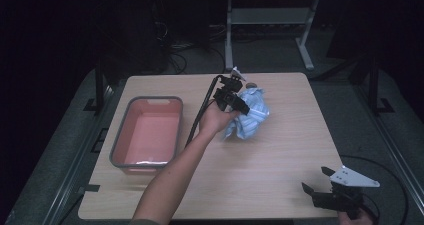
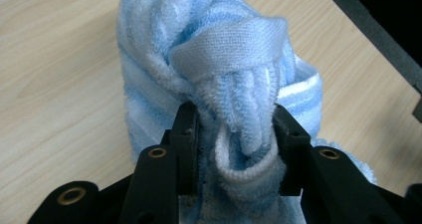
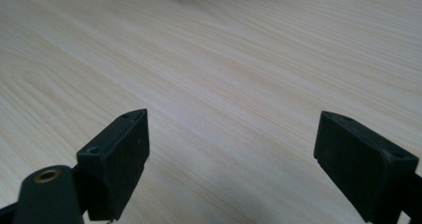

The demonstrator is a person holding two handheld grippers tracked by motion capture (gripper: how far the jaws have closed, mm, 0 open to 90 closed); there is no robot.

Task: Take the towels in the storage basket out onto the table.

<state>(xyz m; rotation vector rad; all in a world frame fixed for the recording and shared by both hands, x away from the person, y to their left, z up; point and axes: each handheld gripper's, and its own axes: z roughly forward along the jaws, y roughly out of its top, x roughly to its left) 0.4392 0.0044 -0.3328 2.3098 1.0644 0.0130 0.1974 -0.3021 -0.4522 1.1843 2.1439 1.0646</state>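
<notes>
A crumpled light-blue striped towel point(image 1: 252, 115) lies on the far middle of the wooden table point(image 1: 260, 170). My left gripper point(image 1: 239, 105) is at the towel's left side, held by a hand that reaches in from below. In the left gripper view its jaws are shut on a thick fold of the towel point(image 2: 239, 109), and the cloth bulges between the pads point(image 2: 188, 134). My right gripper point(image 1: 315, 181) rests low at the table's near right corner. Its jaws stand wide apart with bare wood between them, and its fingers point(image 3: 119, 154) hold nothing.
A grey-rimmed pink bin point(image 1: 148, 131) stands on the left side of the table. Behind the table are a white desk frame point(image 1: 270, 20) and cables on the dark floor. The table's far edge runs just past the towel.
</notes>
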